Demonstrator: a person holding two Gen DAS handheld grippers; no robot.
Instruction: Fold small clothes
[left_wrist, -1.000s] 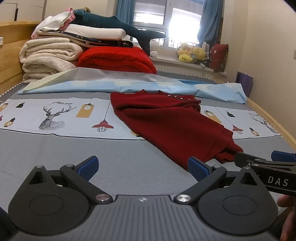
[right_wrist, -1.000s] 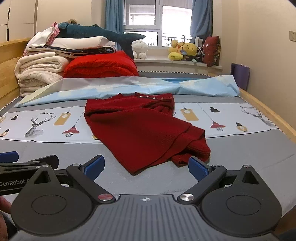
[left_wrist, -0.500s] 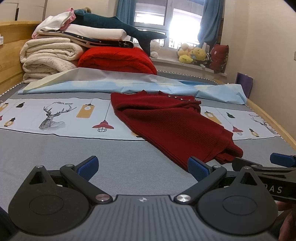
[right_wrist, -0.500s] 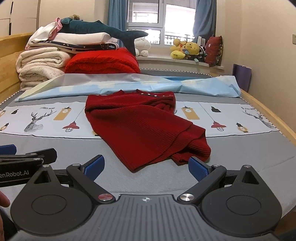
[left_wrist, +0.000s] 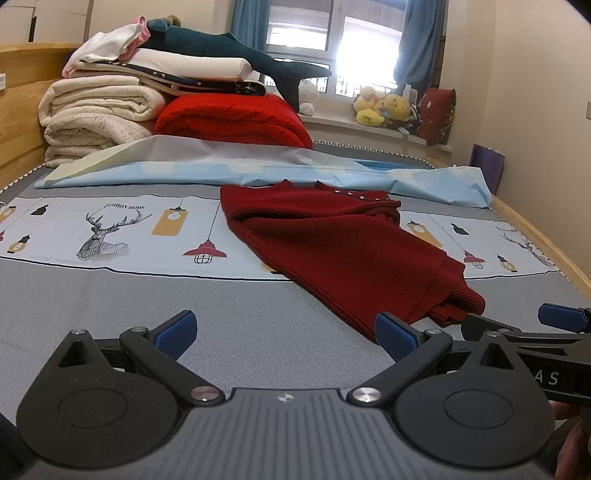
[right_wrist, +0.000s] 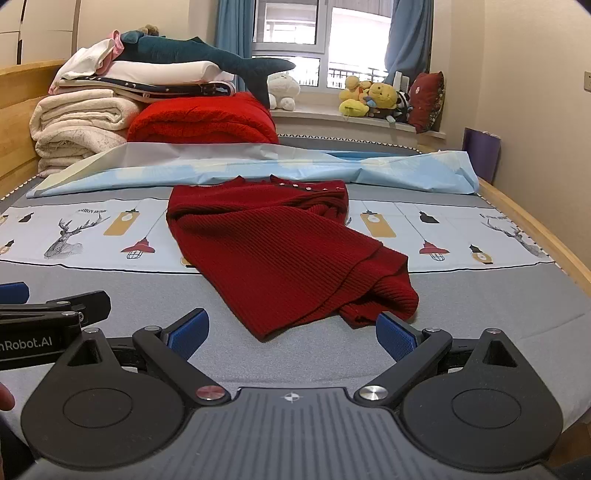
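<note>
My right gripper (right_wrist: 291, 334) is spread wide and holds nothing, and so is my left gripper (left_wrist: 286, 332). Just ahead on the bed (right_wrist: 110, 295), the red knit garment (right_wrist: 280, 251) runs diagonally from its far-left buttoned end to a bunched near-right end. That end lies just beside my right gripper's right finger (right_wrist: 397, 338), so I judge the right gripper nearer.

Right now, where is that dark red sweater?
The dark red sweater lies centre in both views on the bed's printed sheet, before the light blue sheet, its near corner reaching the grey cover.
</note>
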